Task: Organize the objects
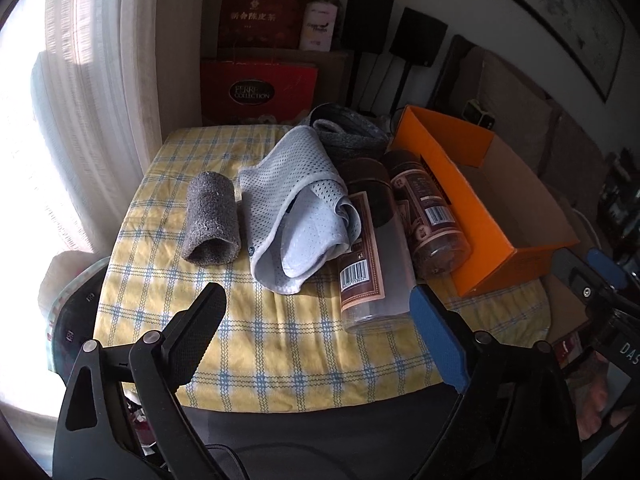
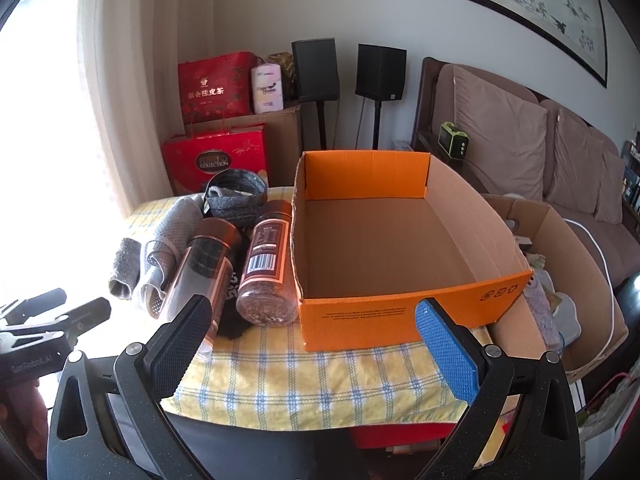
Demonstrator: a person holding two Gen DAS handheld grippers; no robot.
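On the yellow checked tablecloth [image 1: 260,344] lie a grey rolled cloth [image 1: 212,216], a pale blue mesh cloth [image 1: 296,208], a clear jar with a brown label [image 1: 370,248] and a filled spice jar [image 1: 432,216]. Both jars rest on their sides beside an empty orange box [image 1: 480,208]. A dark grey fabric band [image 1: 348,128] sits behind them. My left gripper [image 1: 316,296] hangs open over the cloth, short of the mesh cloth and the clear jar. My right gripper [image 2: 314,306] is open in front of the orange box [image 2: 360,320], with the spice jar [image 2: 266,264] to its left.
Red gift bags [image 2: 218,160] and two black speakers [image 2: 380,72] stand behind the table. A brown sofa [image 2: 520,140] and an open cardboard carton [image 2: 560,260] are on the right. A bright curtained window [image 1: 80,80] is at the left.
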